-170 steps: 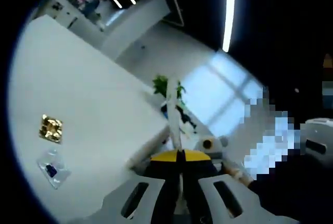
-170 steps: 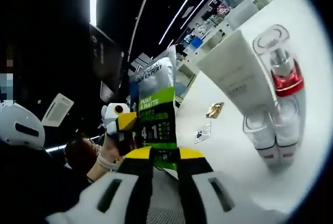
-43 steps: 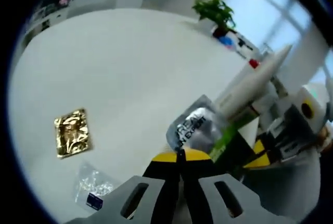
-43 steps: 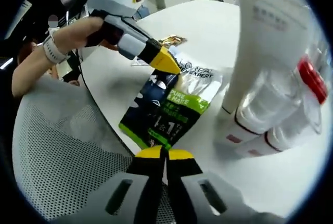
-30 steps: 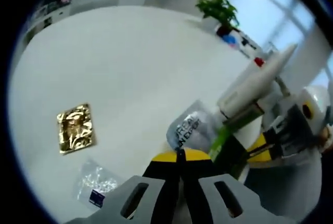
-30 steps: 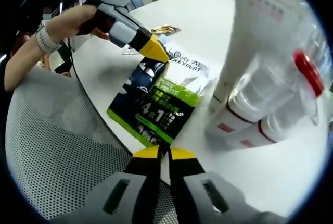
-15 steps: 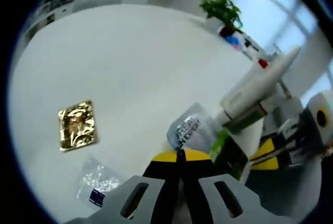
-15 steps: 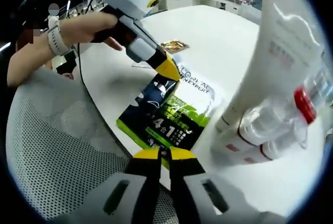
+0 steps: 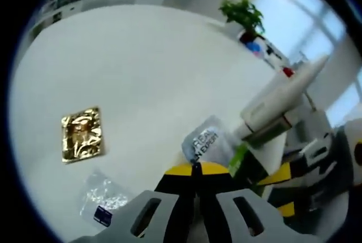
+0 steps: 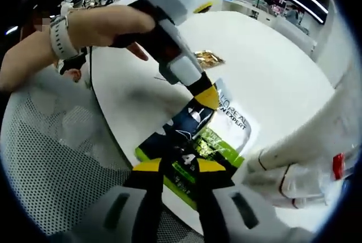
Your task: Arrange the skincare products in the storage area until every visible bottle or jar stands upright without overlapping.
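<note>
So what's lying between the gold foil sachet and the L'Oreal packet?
Nothing: in the left gripper view, bare white table separates the gold foil sachet from the L'Oreal packet. The clear sachet sits off that line, nearer the camera.

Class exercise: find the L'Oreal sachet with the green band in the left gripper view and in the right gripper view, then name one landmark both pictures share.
Left gripper view: the L'Oreal sachet lies flat on the white table, just above the yellow jaw tips, right of centre.
Right gripper view: low centre, above the jaws.
Shared landmark: the gold foil sachet.
</note>
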Demonstrator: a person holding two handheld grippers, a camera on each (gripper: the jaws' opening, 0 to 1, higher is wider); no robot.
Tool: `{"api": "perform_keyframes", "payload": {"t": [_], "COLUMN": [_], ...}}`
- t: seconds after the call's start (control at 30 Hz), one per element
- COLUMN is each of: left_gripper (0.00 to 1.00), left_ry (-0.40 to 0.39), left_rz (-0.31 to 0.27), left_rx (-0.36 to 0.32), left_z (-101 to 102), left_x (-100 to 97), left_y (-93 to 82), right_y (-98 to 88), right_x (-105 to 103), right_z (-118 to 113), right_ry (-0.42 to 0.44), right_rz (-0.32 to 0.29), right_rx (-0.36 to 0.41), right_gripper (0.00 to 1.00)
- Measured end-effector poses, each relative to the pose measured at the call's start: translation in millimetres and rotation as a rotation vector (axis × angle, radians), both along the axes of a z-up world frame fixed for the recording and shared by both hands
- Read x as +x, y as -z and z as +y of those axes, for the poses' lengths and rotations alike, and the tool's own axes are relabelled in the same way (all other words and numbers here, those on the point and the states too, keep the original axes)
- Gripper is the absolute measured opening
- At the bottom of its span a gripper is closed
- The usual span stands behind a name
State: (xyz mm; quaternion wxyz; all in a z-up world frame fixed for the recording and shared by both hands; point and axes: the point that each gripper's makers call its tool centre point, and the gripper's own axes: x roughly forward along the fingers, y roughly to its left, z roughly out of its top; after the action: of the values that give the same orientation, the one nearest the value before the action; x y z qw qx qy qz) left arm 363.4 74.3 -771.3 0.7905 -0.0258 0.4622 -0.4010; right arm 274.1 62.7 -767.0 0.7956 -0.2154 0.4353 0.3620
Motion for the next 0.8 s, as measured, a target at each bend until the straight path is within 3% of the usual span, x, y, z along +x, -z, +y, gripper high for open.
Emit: {"api": "perform_keyframes", "payload": {"t": [0.17, 0.27, 0.4, 0.57, 0.8], "left_gripper": [0.00, 0.00, 0.00, 0.00, 0.07], "left_ry": [-0.015, -0.023, -0.004, 0.005, 0.025], "left_rz": [0.021, 0.027, -0.003, -0.036, -0.100], "left_rx": [-0.016, -0.031, -0.030, -0.029, 0.028], "left_z": [1, 0, -3, -4, 3], "left_x": [1.0, 1.7, 2.0, 5.2, 11.1], "left_y": [2.8, 2.6, 2.5, 2.6, 5.1], "right_y": [14.9, 13.8, 19.9, 18.6, 19.1], "right_x": [-2, 0, -1, 1, 1], "right_z": [-9, -11, -14, -15, -15], "right_ry": [-0.027, -0.003, -0.035, -0.030, -0.049], "right_rz": [0.010, 0.016, 0.003, 0.000, 0.001], "right_rx": [-0.083, -0.060, -0.118, -0.114, -0.105], "right_gripper": [0.23, 0.24, 0.25, 0.25, 0.25]}}
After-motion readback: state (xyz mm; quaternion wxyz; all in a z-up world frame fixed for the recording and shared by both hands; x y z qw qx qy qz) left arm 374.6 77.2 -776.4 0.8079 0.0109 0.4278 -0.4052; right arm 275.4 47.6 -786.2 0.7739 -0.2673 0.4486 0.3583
